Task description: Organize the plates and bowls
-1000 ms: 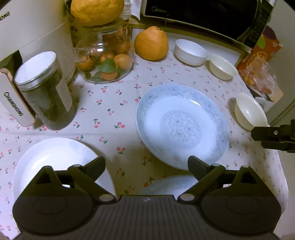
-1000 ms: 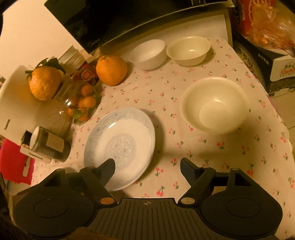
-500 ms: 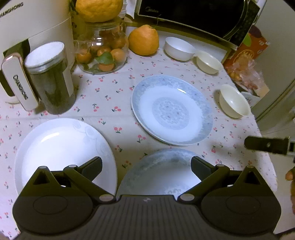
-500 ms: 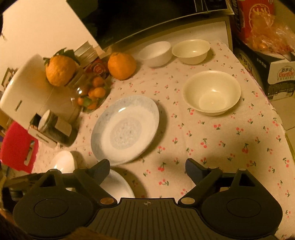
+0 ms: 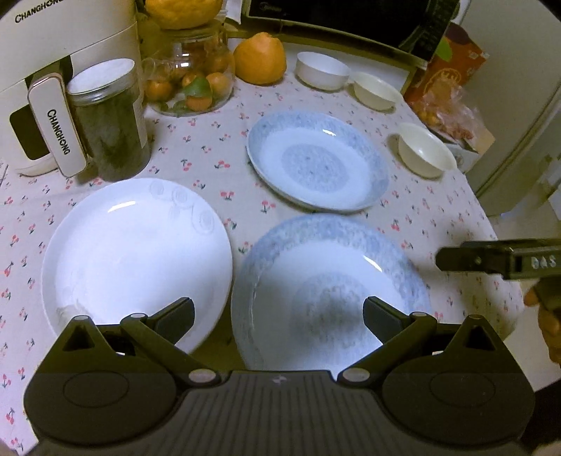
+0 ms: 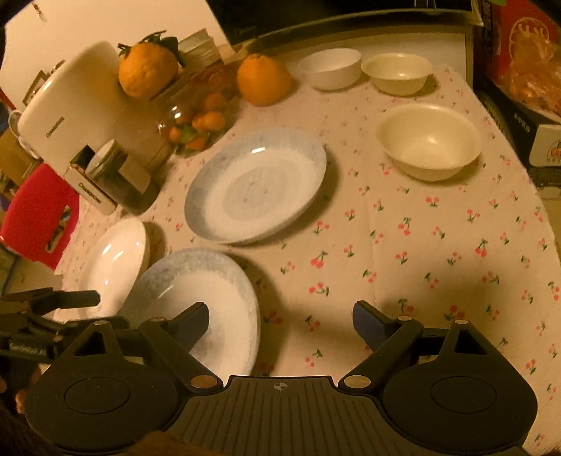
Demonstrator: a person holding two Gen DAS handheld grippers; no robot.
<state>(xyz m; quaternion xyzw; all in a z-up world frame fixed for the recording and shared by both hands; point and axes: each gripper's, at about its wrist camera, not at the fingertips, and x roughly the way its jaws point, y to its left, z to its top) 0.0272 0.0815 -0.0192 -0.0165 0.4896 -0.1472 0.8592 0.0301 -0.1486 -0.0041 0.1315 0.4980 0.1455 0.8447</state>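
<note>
On the cherry-print tablecloth lie a white plate (image 5: 136, 249) at the near left, a blue-rimmed plate (image 5: 329, 280) at the near middle and a second blue-rimmed plate (image 5: 315, 165) farther back. The same plates show in the right wrist view: white (image 6: 115, 259), near blue (image 6: 207, 291), far blue (image 6: 256, 186). Three bowls stand at the back right: white (image 5: 322, 70), cream (image 5: 377, 91), cream (image 5: 426, 151). My left gripper (image 5: 277, 315) is open and empty above the near plates. My right gripper (image 6: 280, 319) is open and empty above the cloth, right of the near blue plate.
A white Changhong appliance (image 5: 52, 70), a dark lidded jar (image 5: 105, 119), a glass jar of small oranges (image 5: 191, 80) and a big orange (image 5: 259, 58) stand along the back left. A microwave (image 5: 350, 17) and boxes (image 5: 452, 59) are behind. The table edge drops off at right.
Both grippers have drawn back and up from the table, so the near white and blue plates have come into view. Both stay open. Nothing on the table has moved.
</note>
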